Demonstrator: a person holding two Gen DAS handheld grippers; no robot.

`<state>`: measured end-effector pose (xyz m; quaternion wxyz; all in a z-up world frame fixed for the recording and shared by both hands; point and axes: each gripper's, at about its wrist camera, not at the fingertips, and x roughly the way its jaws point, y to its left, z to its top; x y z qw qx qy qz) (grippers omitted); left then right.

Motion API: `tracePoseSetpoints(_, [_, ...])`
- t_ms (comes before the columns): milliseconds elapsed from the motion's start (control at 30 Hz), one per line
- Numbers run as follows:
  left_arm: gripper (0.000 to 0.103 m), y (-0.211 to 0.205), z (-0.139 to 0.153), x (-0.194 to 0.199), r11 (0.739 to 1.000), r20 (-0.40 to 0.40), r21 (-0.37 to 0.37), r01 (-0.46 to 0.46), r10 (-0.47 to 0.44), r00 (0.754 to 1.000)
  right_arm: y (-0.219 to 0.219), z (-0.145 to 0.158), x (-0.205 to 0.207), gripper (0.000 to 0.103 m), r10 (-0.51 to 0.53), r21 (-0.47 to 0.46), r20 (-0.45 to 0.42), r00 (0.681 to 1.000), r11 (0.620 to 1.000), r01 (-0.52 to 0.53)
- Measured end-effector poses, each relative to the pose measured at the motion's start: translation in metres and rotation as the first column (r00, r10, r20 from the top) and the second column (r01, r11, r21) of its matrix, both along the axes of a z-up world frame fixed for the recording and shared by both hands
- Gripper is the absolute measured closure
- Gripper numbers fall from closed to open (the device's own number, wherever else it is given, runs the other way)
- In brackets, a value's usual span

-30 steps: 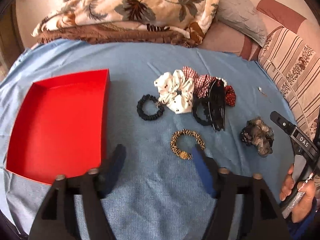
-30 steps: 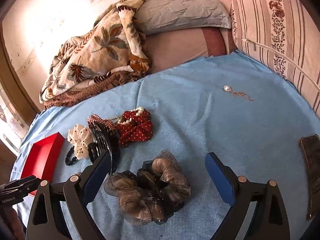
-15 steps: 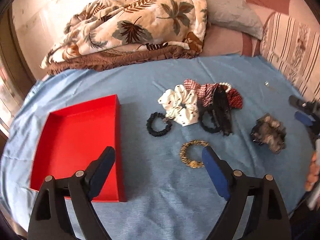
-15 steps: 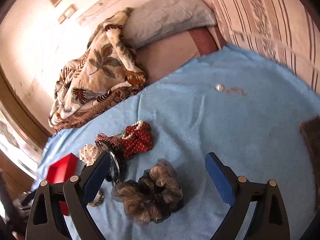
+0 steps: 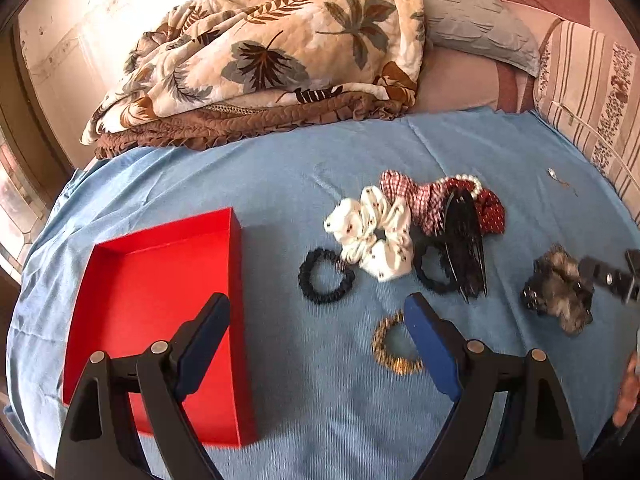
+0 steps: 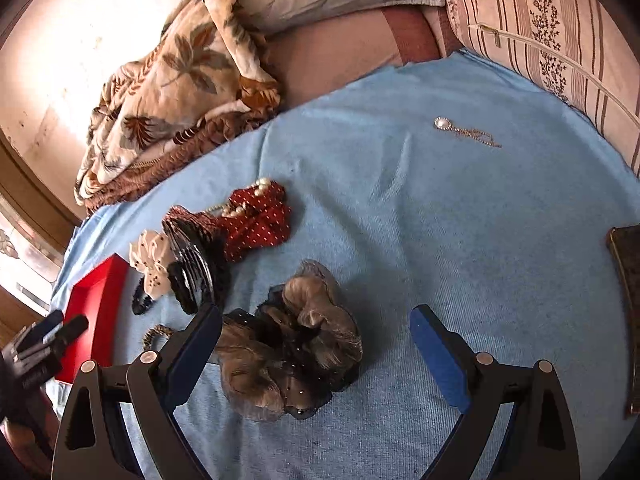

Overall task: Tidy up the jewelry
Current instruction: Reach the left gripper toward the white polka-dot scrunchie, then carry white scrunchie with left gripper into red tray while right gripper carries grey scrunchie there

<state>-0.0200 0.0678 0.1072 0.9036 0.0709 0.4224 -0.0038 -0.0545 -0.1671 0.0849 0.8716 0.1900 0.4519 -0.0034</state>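
My left gripper [image 5: 316, 312] hangs open and empty above the blue sheet, between the red box [image 5: 160, 300] and a leopard-print bracelet [image 5: 394, 344] by its right finger. Beyond lie a black hair tie [image 5: 326, 276], a white scrunchie [image 5: 376, 236], a black claw clip [image 5: 464, 248] and a red dotted scrunchie with pearls [image 5: 490, 210]. My right gripper [image 6: 314, 320] is open over a brown gauze scrunchie [image 6: 292, 344], which lies between its jaws, close to the left finger [image 6: 196, 344]. A pendant on a chain [image 6: 464, 132] lies far back on the right.
A folded leaf-print quilt [image 5: 272, 52] and pillows [image 6: 540, 20] line the back and right of the bed. A dark flat object [image 6: 628, 300] lies at the right edge of the sheet. A hand [image 5: 628, 392] shows at the lower right.
My left gripper's jaws stand wider, and it has drawn back and rolled, with the bracelet now by its right finger. My right gripper has sunk closer to the brown scrunchie.
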Motion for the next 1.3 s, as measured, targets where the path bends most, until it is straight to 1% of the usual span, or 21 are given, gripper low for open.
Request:
tracePoseSetpoints(133, [0.015, -0.01, -0.004, 0.018, 1.0, 0.003, 0.007, 0.012, -0.012, 1.0, 0.001, -0.007, 0.002, 0.006, 0.0, -0.007, -0.033, 0.999, 1.0, 0.0])
tracePoseSetpoints(233, [0.015, -0.016, -0.008, 0.032, 1.0, -0.006, 0.02, 0.023, -0.023, 1.0, 0.008, -0.012, 0.005, 0.006, 0.017, -0.029, -0.051, 0.999, 0.999, -0.019])
tracePoseSetpoints(400, [0.015, -0.024, -0.017, 0.051, 0.998, -0.014, 0.029, 0.048, -0.047, 0.999, 0.018, -0.012, 0.007, 0.006, 0.04, -0.077, -0.053, 0.998, 0.996, -0.044])
tracePoseSetpoints(533, [0.015, -0.028, -0.024, 0.068, 0.998, -0.024, 0.029, 0.063, -0.062, 0.998, 0.02, -0.016, 0.01, 0.006, 0.041, -0.083, -0.07, 0.997, 0.995, -0.046])
tracePoseSetpoints(800, [0.015, -0.025, -0.044, 0.113, 0.995, -0.097, -0.088, 0.047, -0.055, 0.994, 0.027, -0.022, 0.015, 0.006, 0.055, -0.12, -0.093, 0.994, 0.991, -0.066])
tracePoseSetpoints(900, [0.015, -0.027, -0.052, 0.119, 0.992, -0.123, -0.117, 0.045, -0.059, 0.991, 0.03, -0.022, 0.015, 0.006, 0.06, -0.14, -0.096, 0.994, 0.987, -0.073])
tracePoseSetpoints(967, [0.015, -0.028, -0.055, 0.119, 0.99, -0.136, -0.135, 0.05, -0.069, 0.988, 0.03, -0.023, 0.015, 0.008, 0.063, -0.145, -0.097, 0.993, 0.986, -0.077])
tracePoseSetpoints(1000, [0.017, -0.029, -0.055, 0.119, 0.988, -0.134, -0.145, 0.055, -0.074, 0.988, 0.031, -0.023, 0.016, 0.009, 0.063, -0.146, -0.098, 0.993, 0.986, -0.077])
tracePoseSetpoints(1033, [0.019, -0.03, -0.055, 0.118, 0.986, -0.132, -0.152, 0.062, -0.082, 0.988, 0.03, -0.023, 0.016, 0.01, 0.062, -0.148, -0.099, 0.993, 0.986, -0.076])
tracePoseSetpoints(1100, [0.033, -0.032, -0.055, 0.115, 0.985, -0.138, -0.156, 0.075, -0.097, 0.986, 0.029, -0.023, 0.016, 0.012, 0.058, -0.152, -0.099, 0.993, 0.986, -0.072])
tracePoseSetpoints(1133, [0.046, -0.034, -0.056, 0.115, 0.984, -0.146, -0.161, 0.08, -0.104, 0.984, 0.029, -0.023, 0.016, 0.013, 0.057, -0.153, -0.097, 0.994, 0.986, -0.071])
tracePoseSetpoints(1167, [0.066, -0.035, -0.057, 0.114, 0.983, -0.156, -0.164, 0.083, -0.109, 0.982, 0.03, -0.023, 0.016, 0.014, 0.057, -0.156, -0.095, 0.994, 0.985, -0.071])
tracePoseSetpoints(1200, [0.076, -0.035, -0.057, 0.114, 0.983, -0.167, -0.167, 0.08, -0.108, 0.98, 0.03, -0.022, 0.016, 0.016, 0.059, -0.158, -0.094, 0.994, 0.985, -0.073])
tracePoseSetpoints(1233, [0.083, -0.035, -0.056, 0.112, 0.981, -0.171, -0.18, 0.078, -0.109, 0.979, 0.031, -0.022, 0.015, 0.021, 0.062, -0.16, -0.093, 0.994, 0.984, -0.076])
tracePoseSetpoints(1300, [0.086, -0.032, -0.05, 0.106, 0.974, -0.158, -0.212, 0.078, -0.113, 0.981, 0.032, -0.023, 0.015, 0.029, 0.068, -0.167, -0.094, 0.993, 0.982, -0.083])
